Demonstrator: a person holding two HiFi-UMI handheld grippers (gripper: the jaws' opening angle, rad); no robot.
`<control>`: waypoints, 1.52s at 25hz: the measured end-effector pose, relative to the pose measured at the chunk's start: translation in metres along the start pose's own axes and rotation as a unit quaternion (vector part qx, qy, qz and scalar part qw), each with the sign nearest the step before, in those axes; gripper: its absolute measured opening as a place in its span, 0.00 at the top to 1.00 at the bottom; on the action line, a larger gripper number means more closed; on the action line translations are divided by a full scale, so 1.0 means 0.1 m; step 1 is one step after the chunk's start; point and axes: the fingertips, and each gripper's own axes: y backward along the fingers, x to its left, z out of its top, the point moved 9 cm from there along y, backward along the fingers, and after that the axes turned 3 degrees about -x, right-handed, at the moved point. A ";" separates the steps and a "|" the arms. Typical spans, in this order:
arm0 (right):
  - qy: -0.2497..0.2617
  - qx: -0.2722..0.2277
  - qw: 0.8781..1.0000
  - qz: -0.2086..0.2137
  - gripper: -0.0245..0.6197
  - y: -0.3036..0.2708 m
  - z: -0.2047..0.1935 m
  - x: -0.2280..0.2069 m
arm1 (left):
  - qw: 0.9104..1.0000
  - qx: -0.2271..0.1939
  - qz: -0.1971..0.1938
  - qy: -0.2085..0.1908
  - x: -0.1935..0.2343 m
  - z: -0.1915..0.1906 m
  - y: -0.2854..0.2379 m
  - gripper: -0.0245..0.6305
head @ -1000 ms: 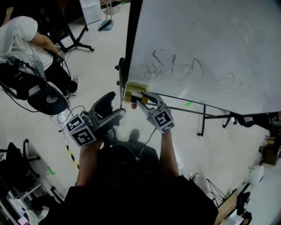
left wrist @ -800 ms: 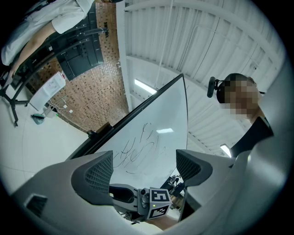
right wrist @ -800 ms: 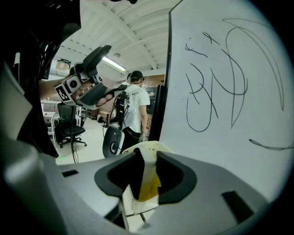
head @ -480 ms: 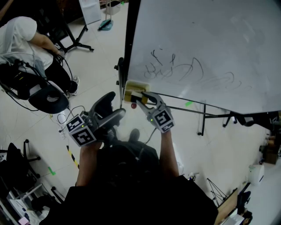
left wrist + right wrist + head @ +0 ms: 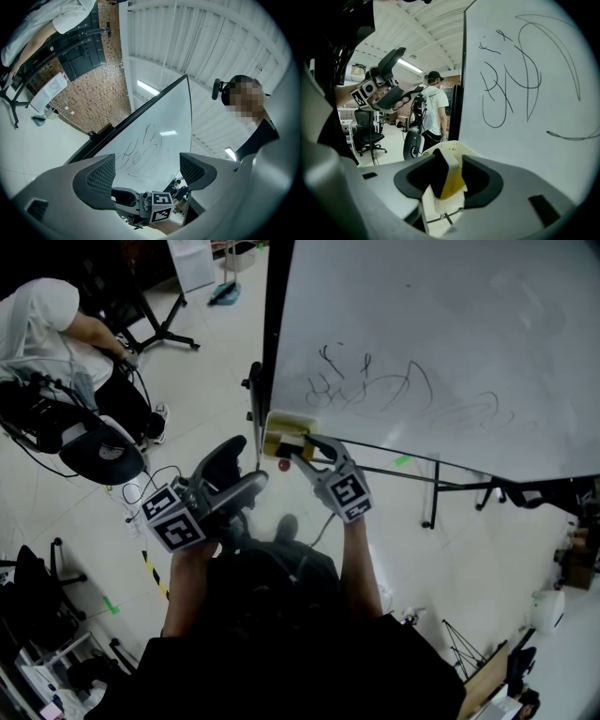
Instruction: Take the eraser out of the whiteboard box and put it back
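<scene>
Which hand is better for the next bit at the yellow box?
Right. The right gripper is at the whiteboard box, jaws just opened with a yellow piece between them; the left gripper hangs back, away from it.

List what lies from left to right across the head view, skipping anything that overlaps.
Seated person in a white shirt → left claw → cream whiteboard box → small green tape strip

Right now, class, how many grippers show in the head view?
2. The left gripper hangs open at lower left; the right gripper, jaws just opening, straddles the eraser at the whiteboard box.
</scene>
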 end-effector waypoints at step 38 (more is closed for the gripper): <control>-0.202 -0.252 0.943 0.073 0.65 0.98 0.42 -0.30 | 0.997 0.032 0.051 -0.040 -0.47 -0.40 -0.16 0.31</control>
